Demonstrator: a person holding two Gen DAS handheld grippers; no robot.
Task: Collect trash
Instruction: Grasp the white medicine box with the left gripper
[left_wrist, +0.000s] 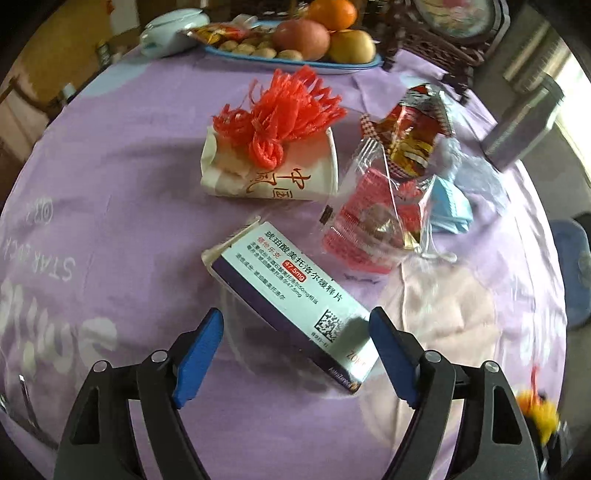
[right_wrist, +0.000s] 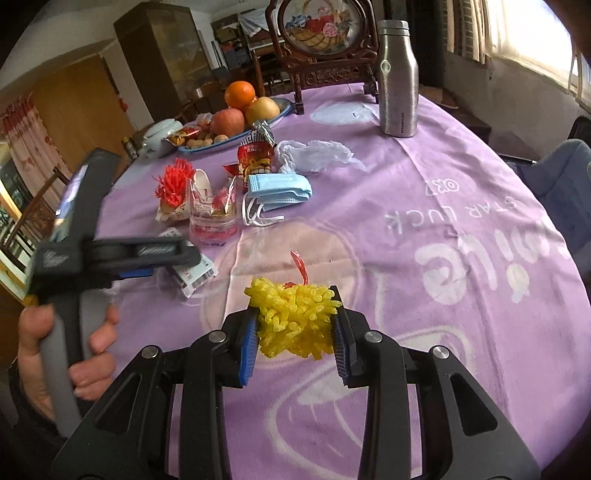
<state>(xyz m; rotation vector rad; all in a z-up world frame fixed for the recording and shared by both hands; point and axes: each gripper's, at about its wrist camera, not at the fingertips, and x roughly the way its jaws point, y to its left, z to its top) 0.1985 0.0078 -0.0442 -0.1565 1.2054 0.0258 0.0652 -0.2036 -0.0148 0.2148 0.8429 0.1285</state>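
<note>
Right gripper (right_wrist: 295, 328) clamped on light, springy yellow mesh wad (right_wrist: 295, 321), left gripper (left_wrist: 295, 350) gaping over stiff, light medicine box (left_wrist: 291, 299) at six o'clock, best pinched across its narrow sides.

Fruit tray (right_wrist: 236, 142) at table's (right_wrist: 424, 240) far edge, flask (right_wrist: 398, 79) toward far right, mask (right_wrist: 279, 192) right of cup (right_wrist: 173, 210), medicine box (left_wrist: 291, 299) nearer.

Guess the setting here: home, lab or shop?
Most likely a home dining room: a table under a purple cloth, a fruit plate, a wooden cabinet and a framed embroidery stand behind it.
</note>
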